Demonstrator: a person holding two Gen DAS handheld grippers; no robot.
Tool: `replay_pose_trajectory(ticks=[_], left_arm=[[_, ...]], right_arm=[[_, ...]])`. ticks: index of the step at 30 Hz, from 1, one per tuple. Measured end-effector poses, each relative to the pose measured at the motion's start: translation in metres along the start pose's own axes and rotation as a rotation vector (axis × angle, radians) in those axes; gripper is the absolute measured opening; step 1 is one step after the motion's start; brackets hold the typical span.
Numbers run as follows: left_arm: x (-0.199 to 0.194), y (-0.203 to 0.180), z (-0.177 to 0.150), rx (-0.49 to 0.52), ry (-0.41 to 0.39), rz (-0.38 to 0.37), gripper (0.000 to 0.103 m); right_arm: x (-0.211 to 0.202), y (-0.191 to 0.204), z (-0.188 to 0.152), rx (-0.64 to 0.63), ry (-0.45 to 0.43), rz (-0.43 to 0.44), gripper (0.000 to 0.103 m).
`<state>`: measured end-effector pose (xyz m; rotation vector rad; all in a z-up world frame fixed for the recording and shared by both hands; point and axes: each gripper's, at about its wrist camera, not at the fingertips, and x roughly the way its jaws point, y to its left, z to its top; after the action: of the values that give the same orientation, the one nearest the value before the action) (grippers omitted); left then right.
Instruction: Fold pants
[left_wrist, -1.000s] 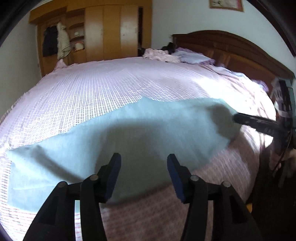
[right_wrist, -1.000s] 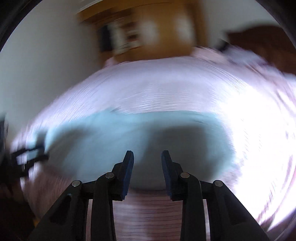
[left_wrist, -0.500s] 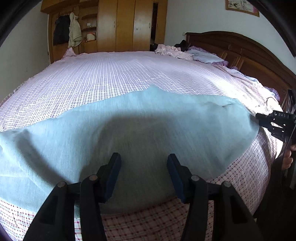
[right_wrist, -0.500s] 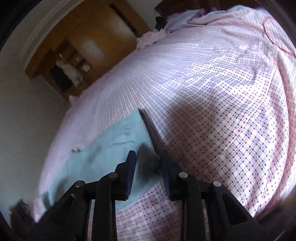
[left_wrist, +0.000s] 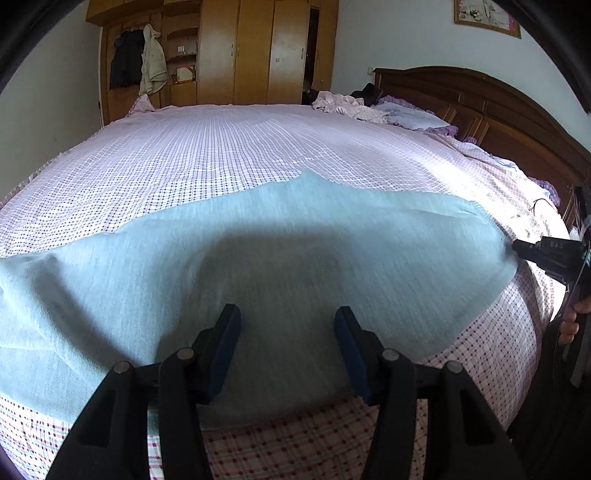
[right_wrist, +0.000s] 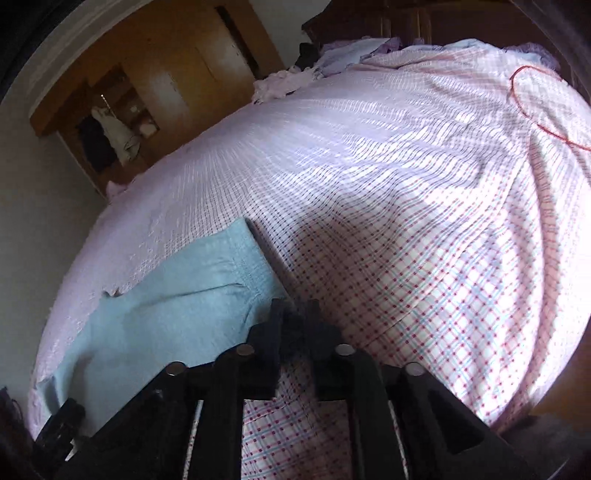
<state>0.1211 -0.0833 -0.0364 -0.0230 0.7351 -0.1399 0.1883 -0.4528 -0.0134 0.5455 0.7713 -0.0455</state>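
The light blue pants (left_wrist: 295, 258) lie spread flat along the near edge of the bed, on the pink checked bedsheet (left_wrist: 258, 147), their length running across the left wrist view from nine o'clock to three o'clock; laid out this way, both ends are within reach of a person standing at the bedside. The right gripper (right_wrist: 295, 314) sits at the stitched hem (right_wrist: 255, 273) at the right end of the pants, and its jaws have just been closing, now nearly pressed together with a dark bunch of the cloth's corner between them, so it appears to pinch that corner in order to lift and carry it over. In the left wrist view the same tool shows at three o'clock, its tip (left_wrist: 524, 247) touching the edge of the fabric, with fingers (left_wrist: 570, 325) of the hand wrapped around its handle just below. The left gripper (left_wrist: 288, 332) hovers over the middle of the pants with its jaws spread and nothing between them, cloth only beneath; it seems poised to take hold of the near edge or to steady the fabric during the fold. At twelve o'clock stand a wooden wardrobe (left_wrist: 251, 51) and, toward two o'clock, the dark headboard (left_wrist: 480, 107) with crumpled bedding (left_wrist: 347, 107) beside it.
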Motion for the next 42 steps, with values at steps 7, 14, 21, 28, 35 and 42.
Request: replay_pose_trajectory(ticks=[7, 14, 21, 28, 35, 42], left_arm=[[-0.013, 0.013, 0.003, -0.052, -0.01, -0.02, 0.057], [-0.027, 0.036, 0.001, -0.076, -0.023, 0.009, 0.057], [-0.062, 0.083, 0.006, -0.14, -0.027, 0.051, 0.059], [-0.102, 0.163, -0.003, -0.252, -0.003, 0.144, 0.064], [-0.126, 0.224, -0.038, -0.377, 0.05, 0.253, 0.064], [-0.14, 0.268, -0.049, -0.478, 0.068, 0.263, 0.064]], right_arm=[[-0.046, 0.057, -0.021, -0.278, -0.137, 0.119, 0.01], [-0.013, 0.138, -0.08, -0.504, 0.073, 0.24, 0.0], [-0.033, 0.229, -0.117, -0.727, 0.103, 0.407, 0.0], [-0.047, 0.319, -0.17, -0.891, 0.078, 0.527, 0.0], [-0.04, 0.388, -0.256, -1.221, -0.011, 0.582, 0.0], [-0.018, 0.439, -0.319, -1.475, -0.092, 0.55, 0.0]])
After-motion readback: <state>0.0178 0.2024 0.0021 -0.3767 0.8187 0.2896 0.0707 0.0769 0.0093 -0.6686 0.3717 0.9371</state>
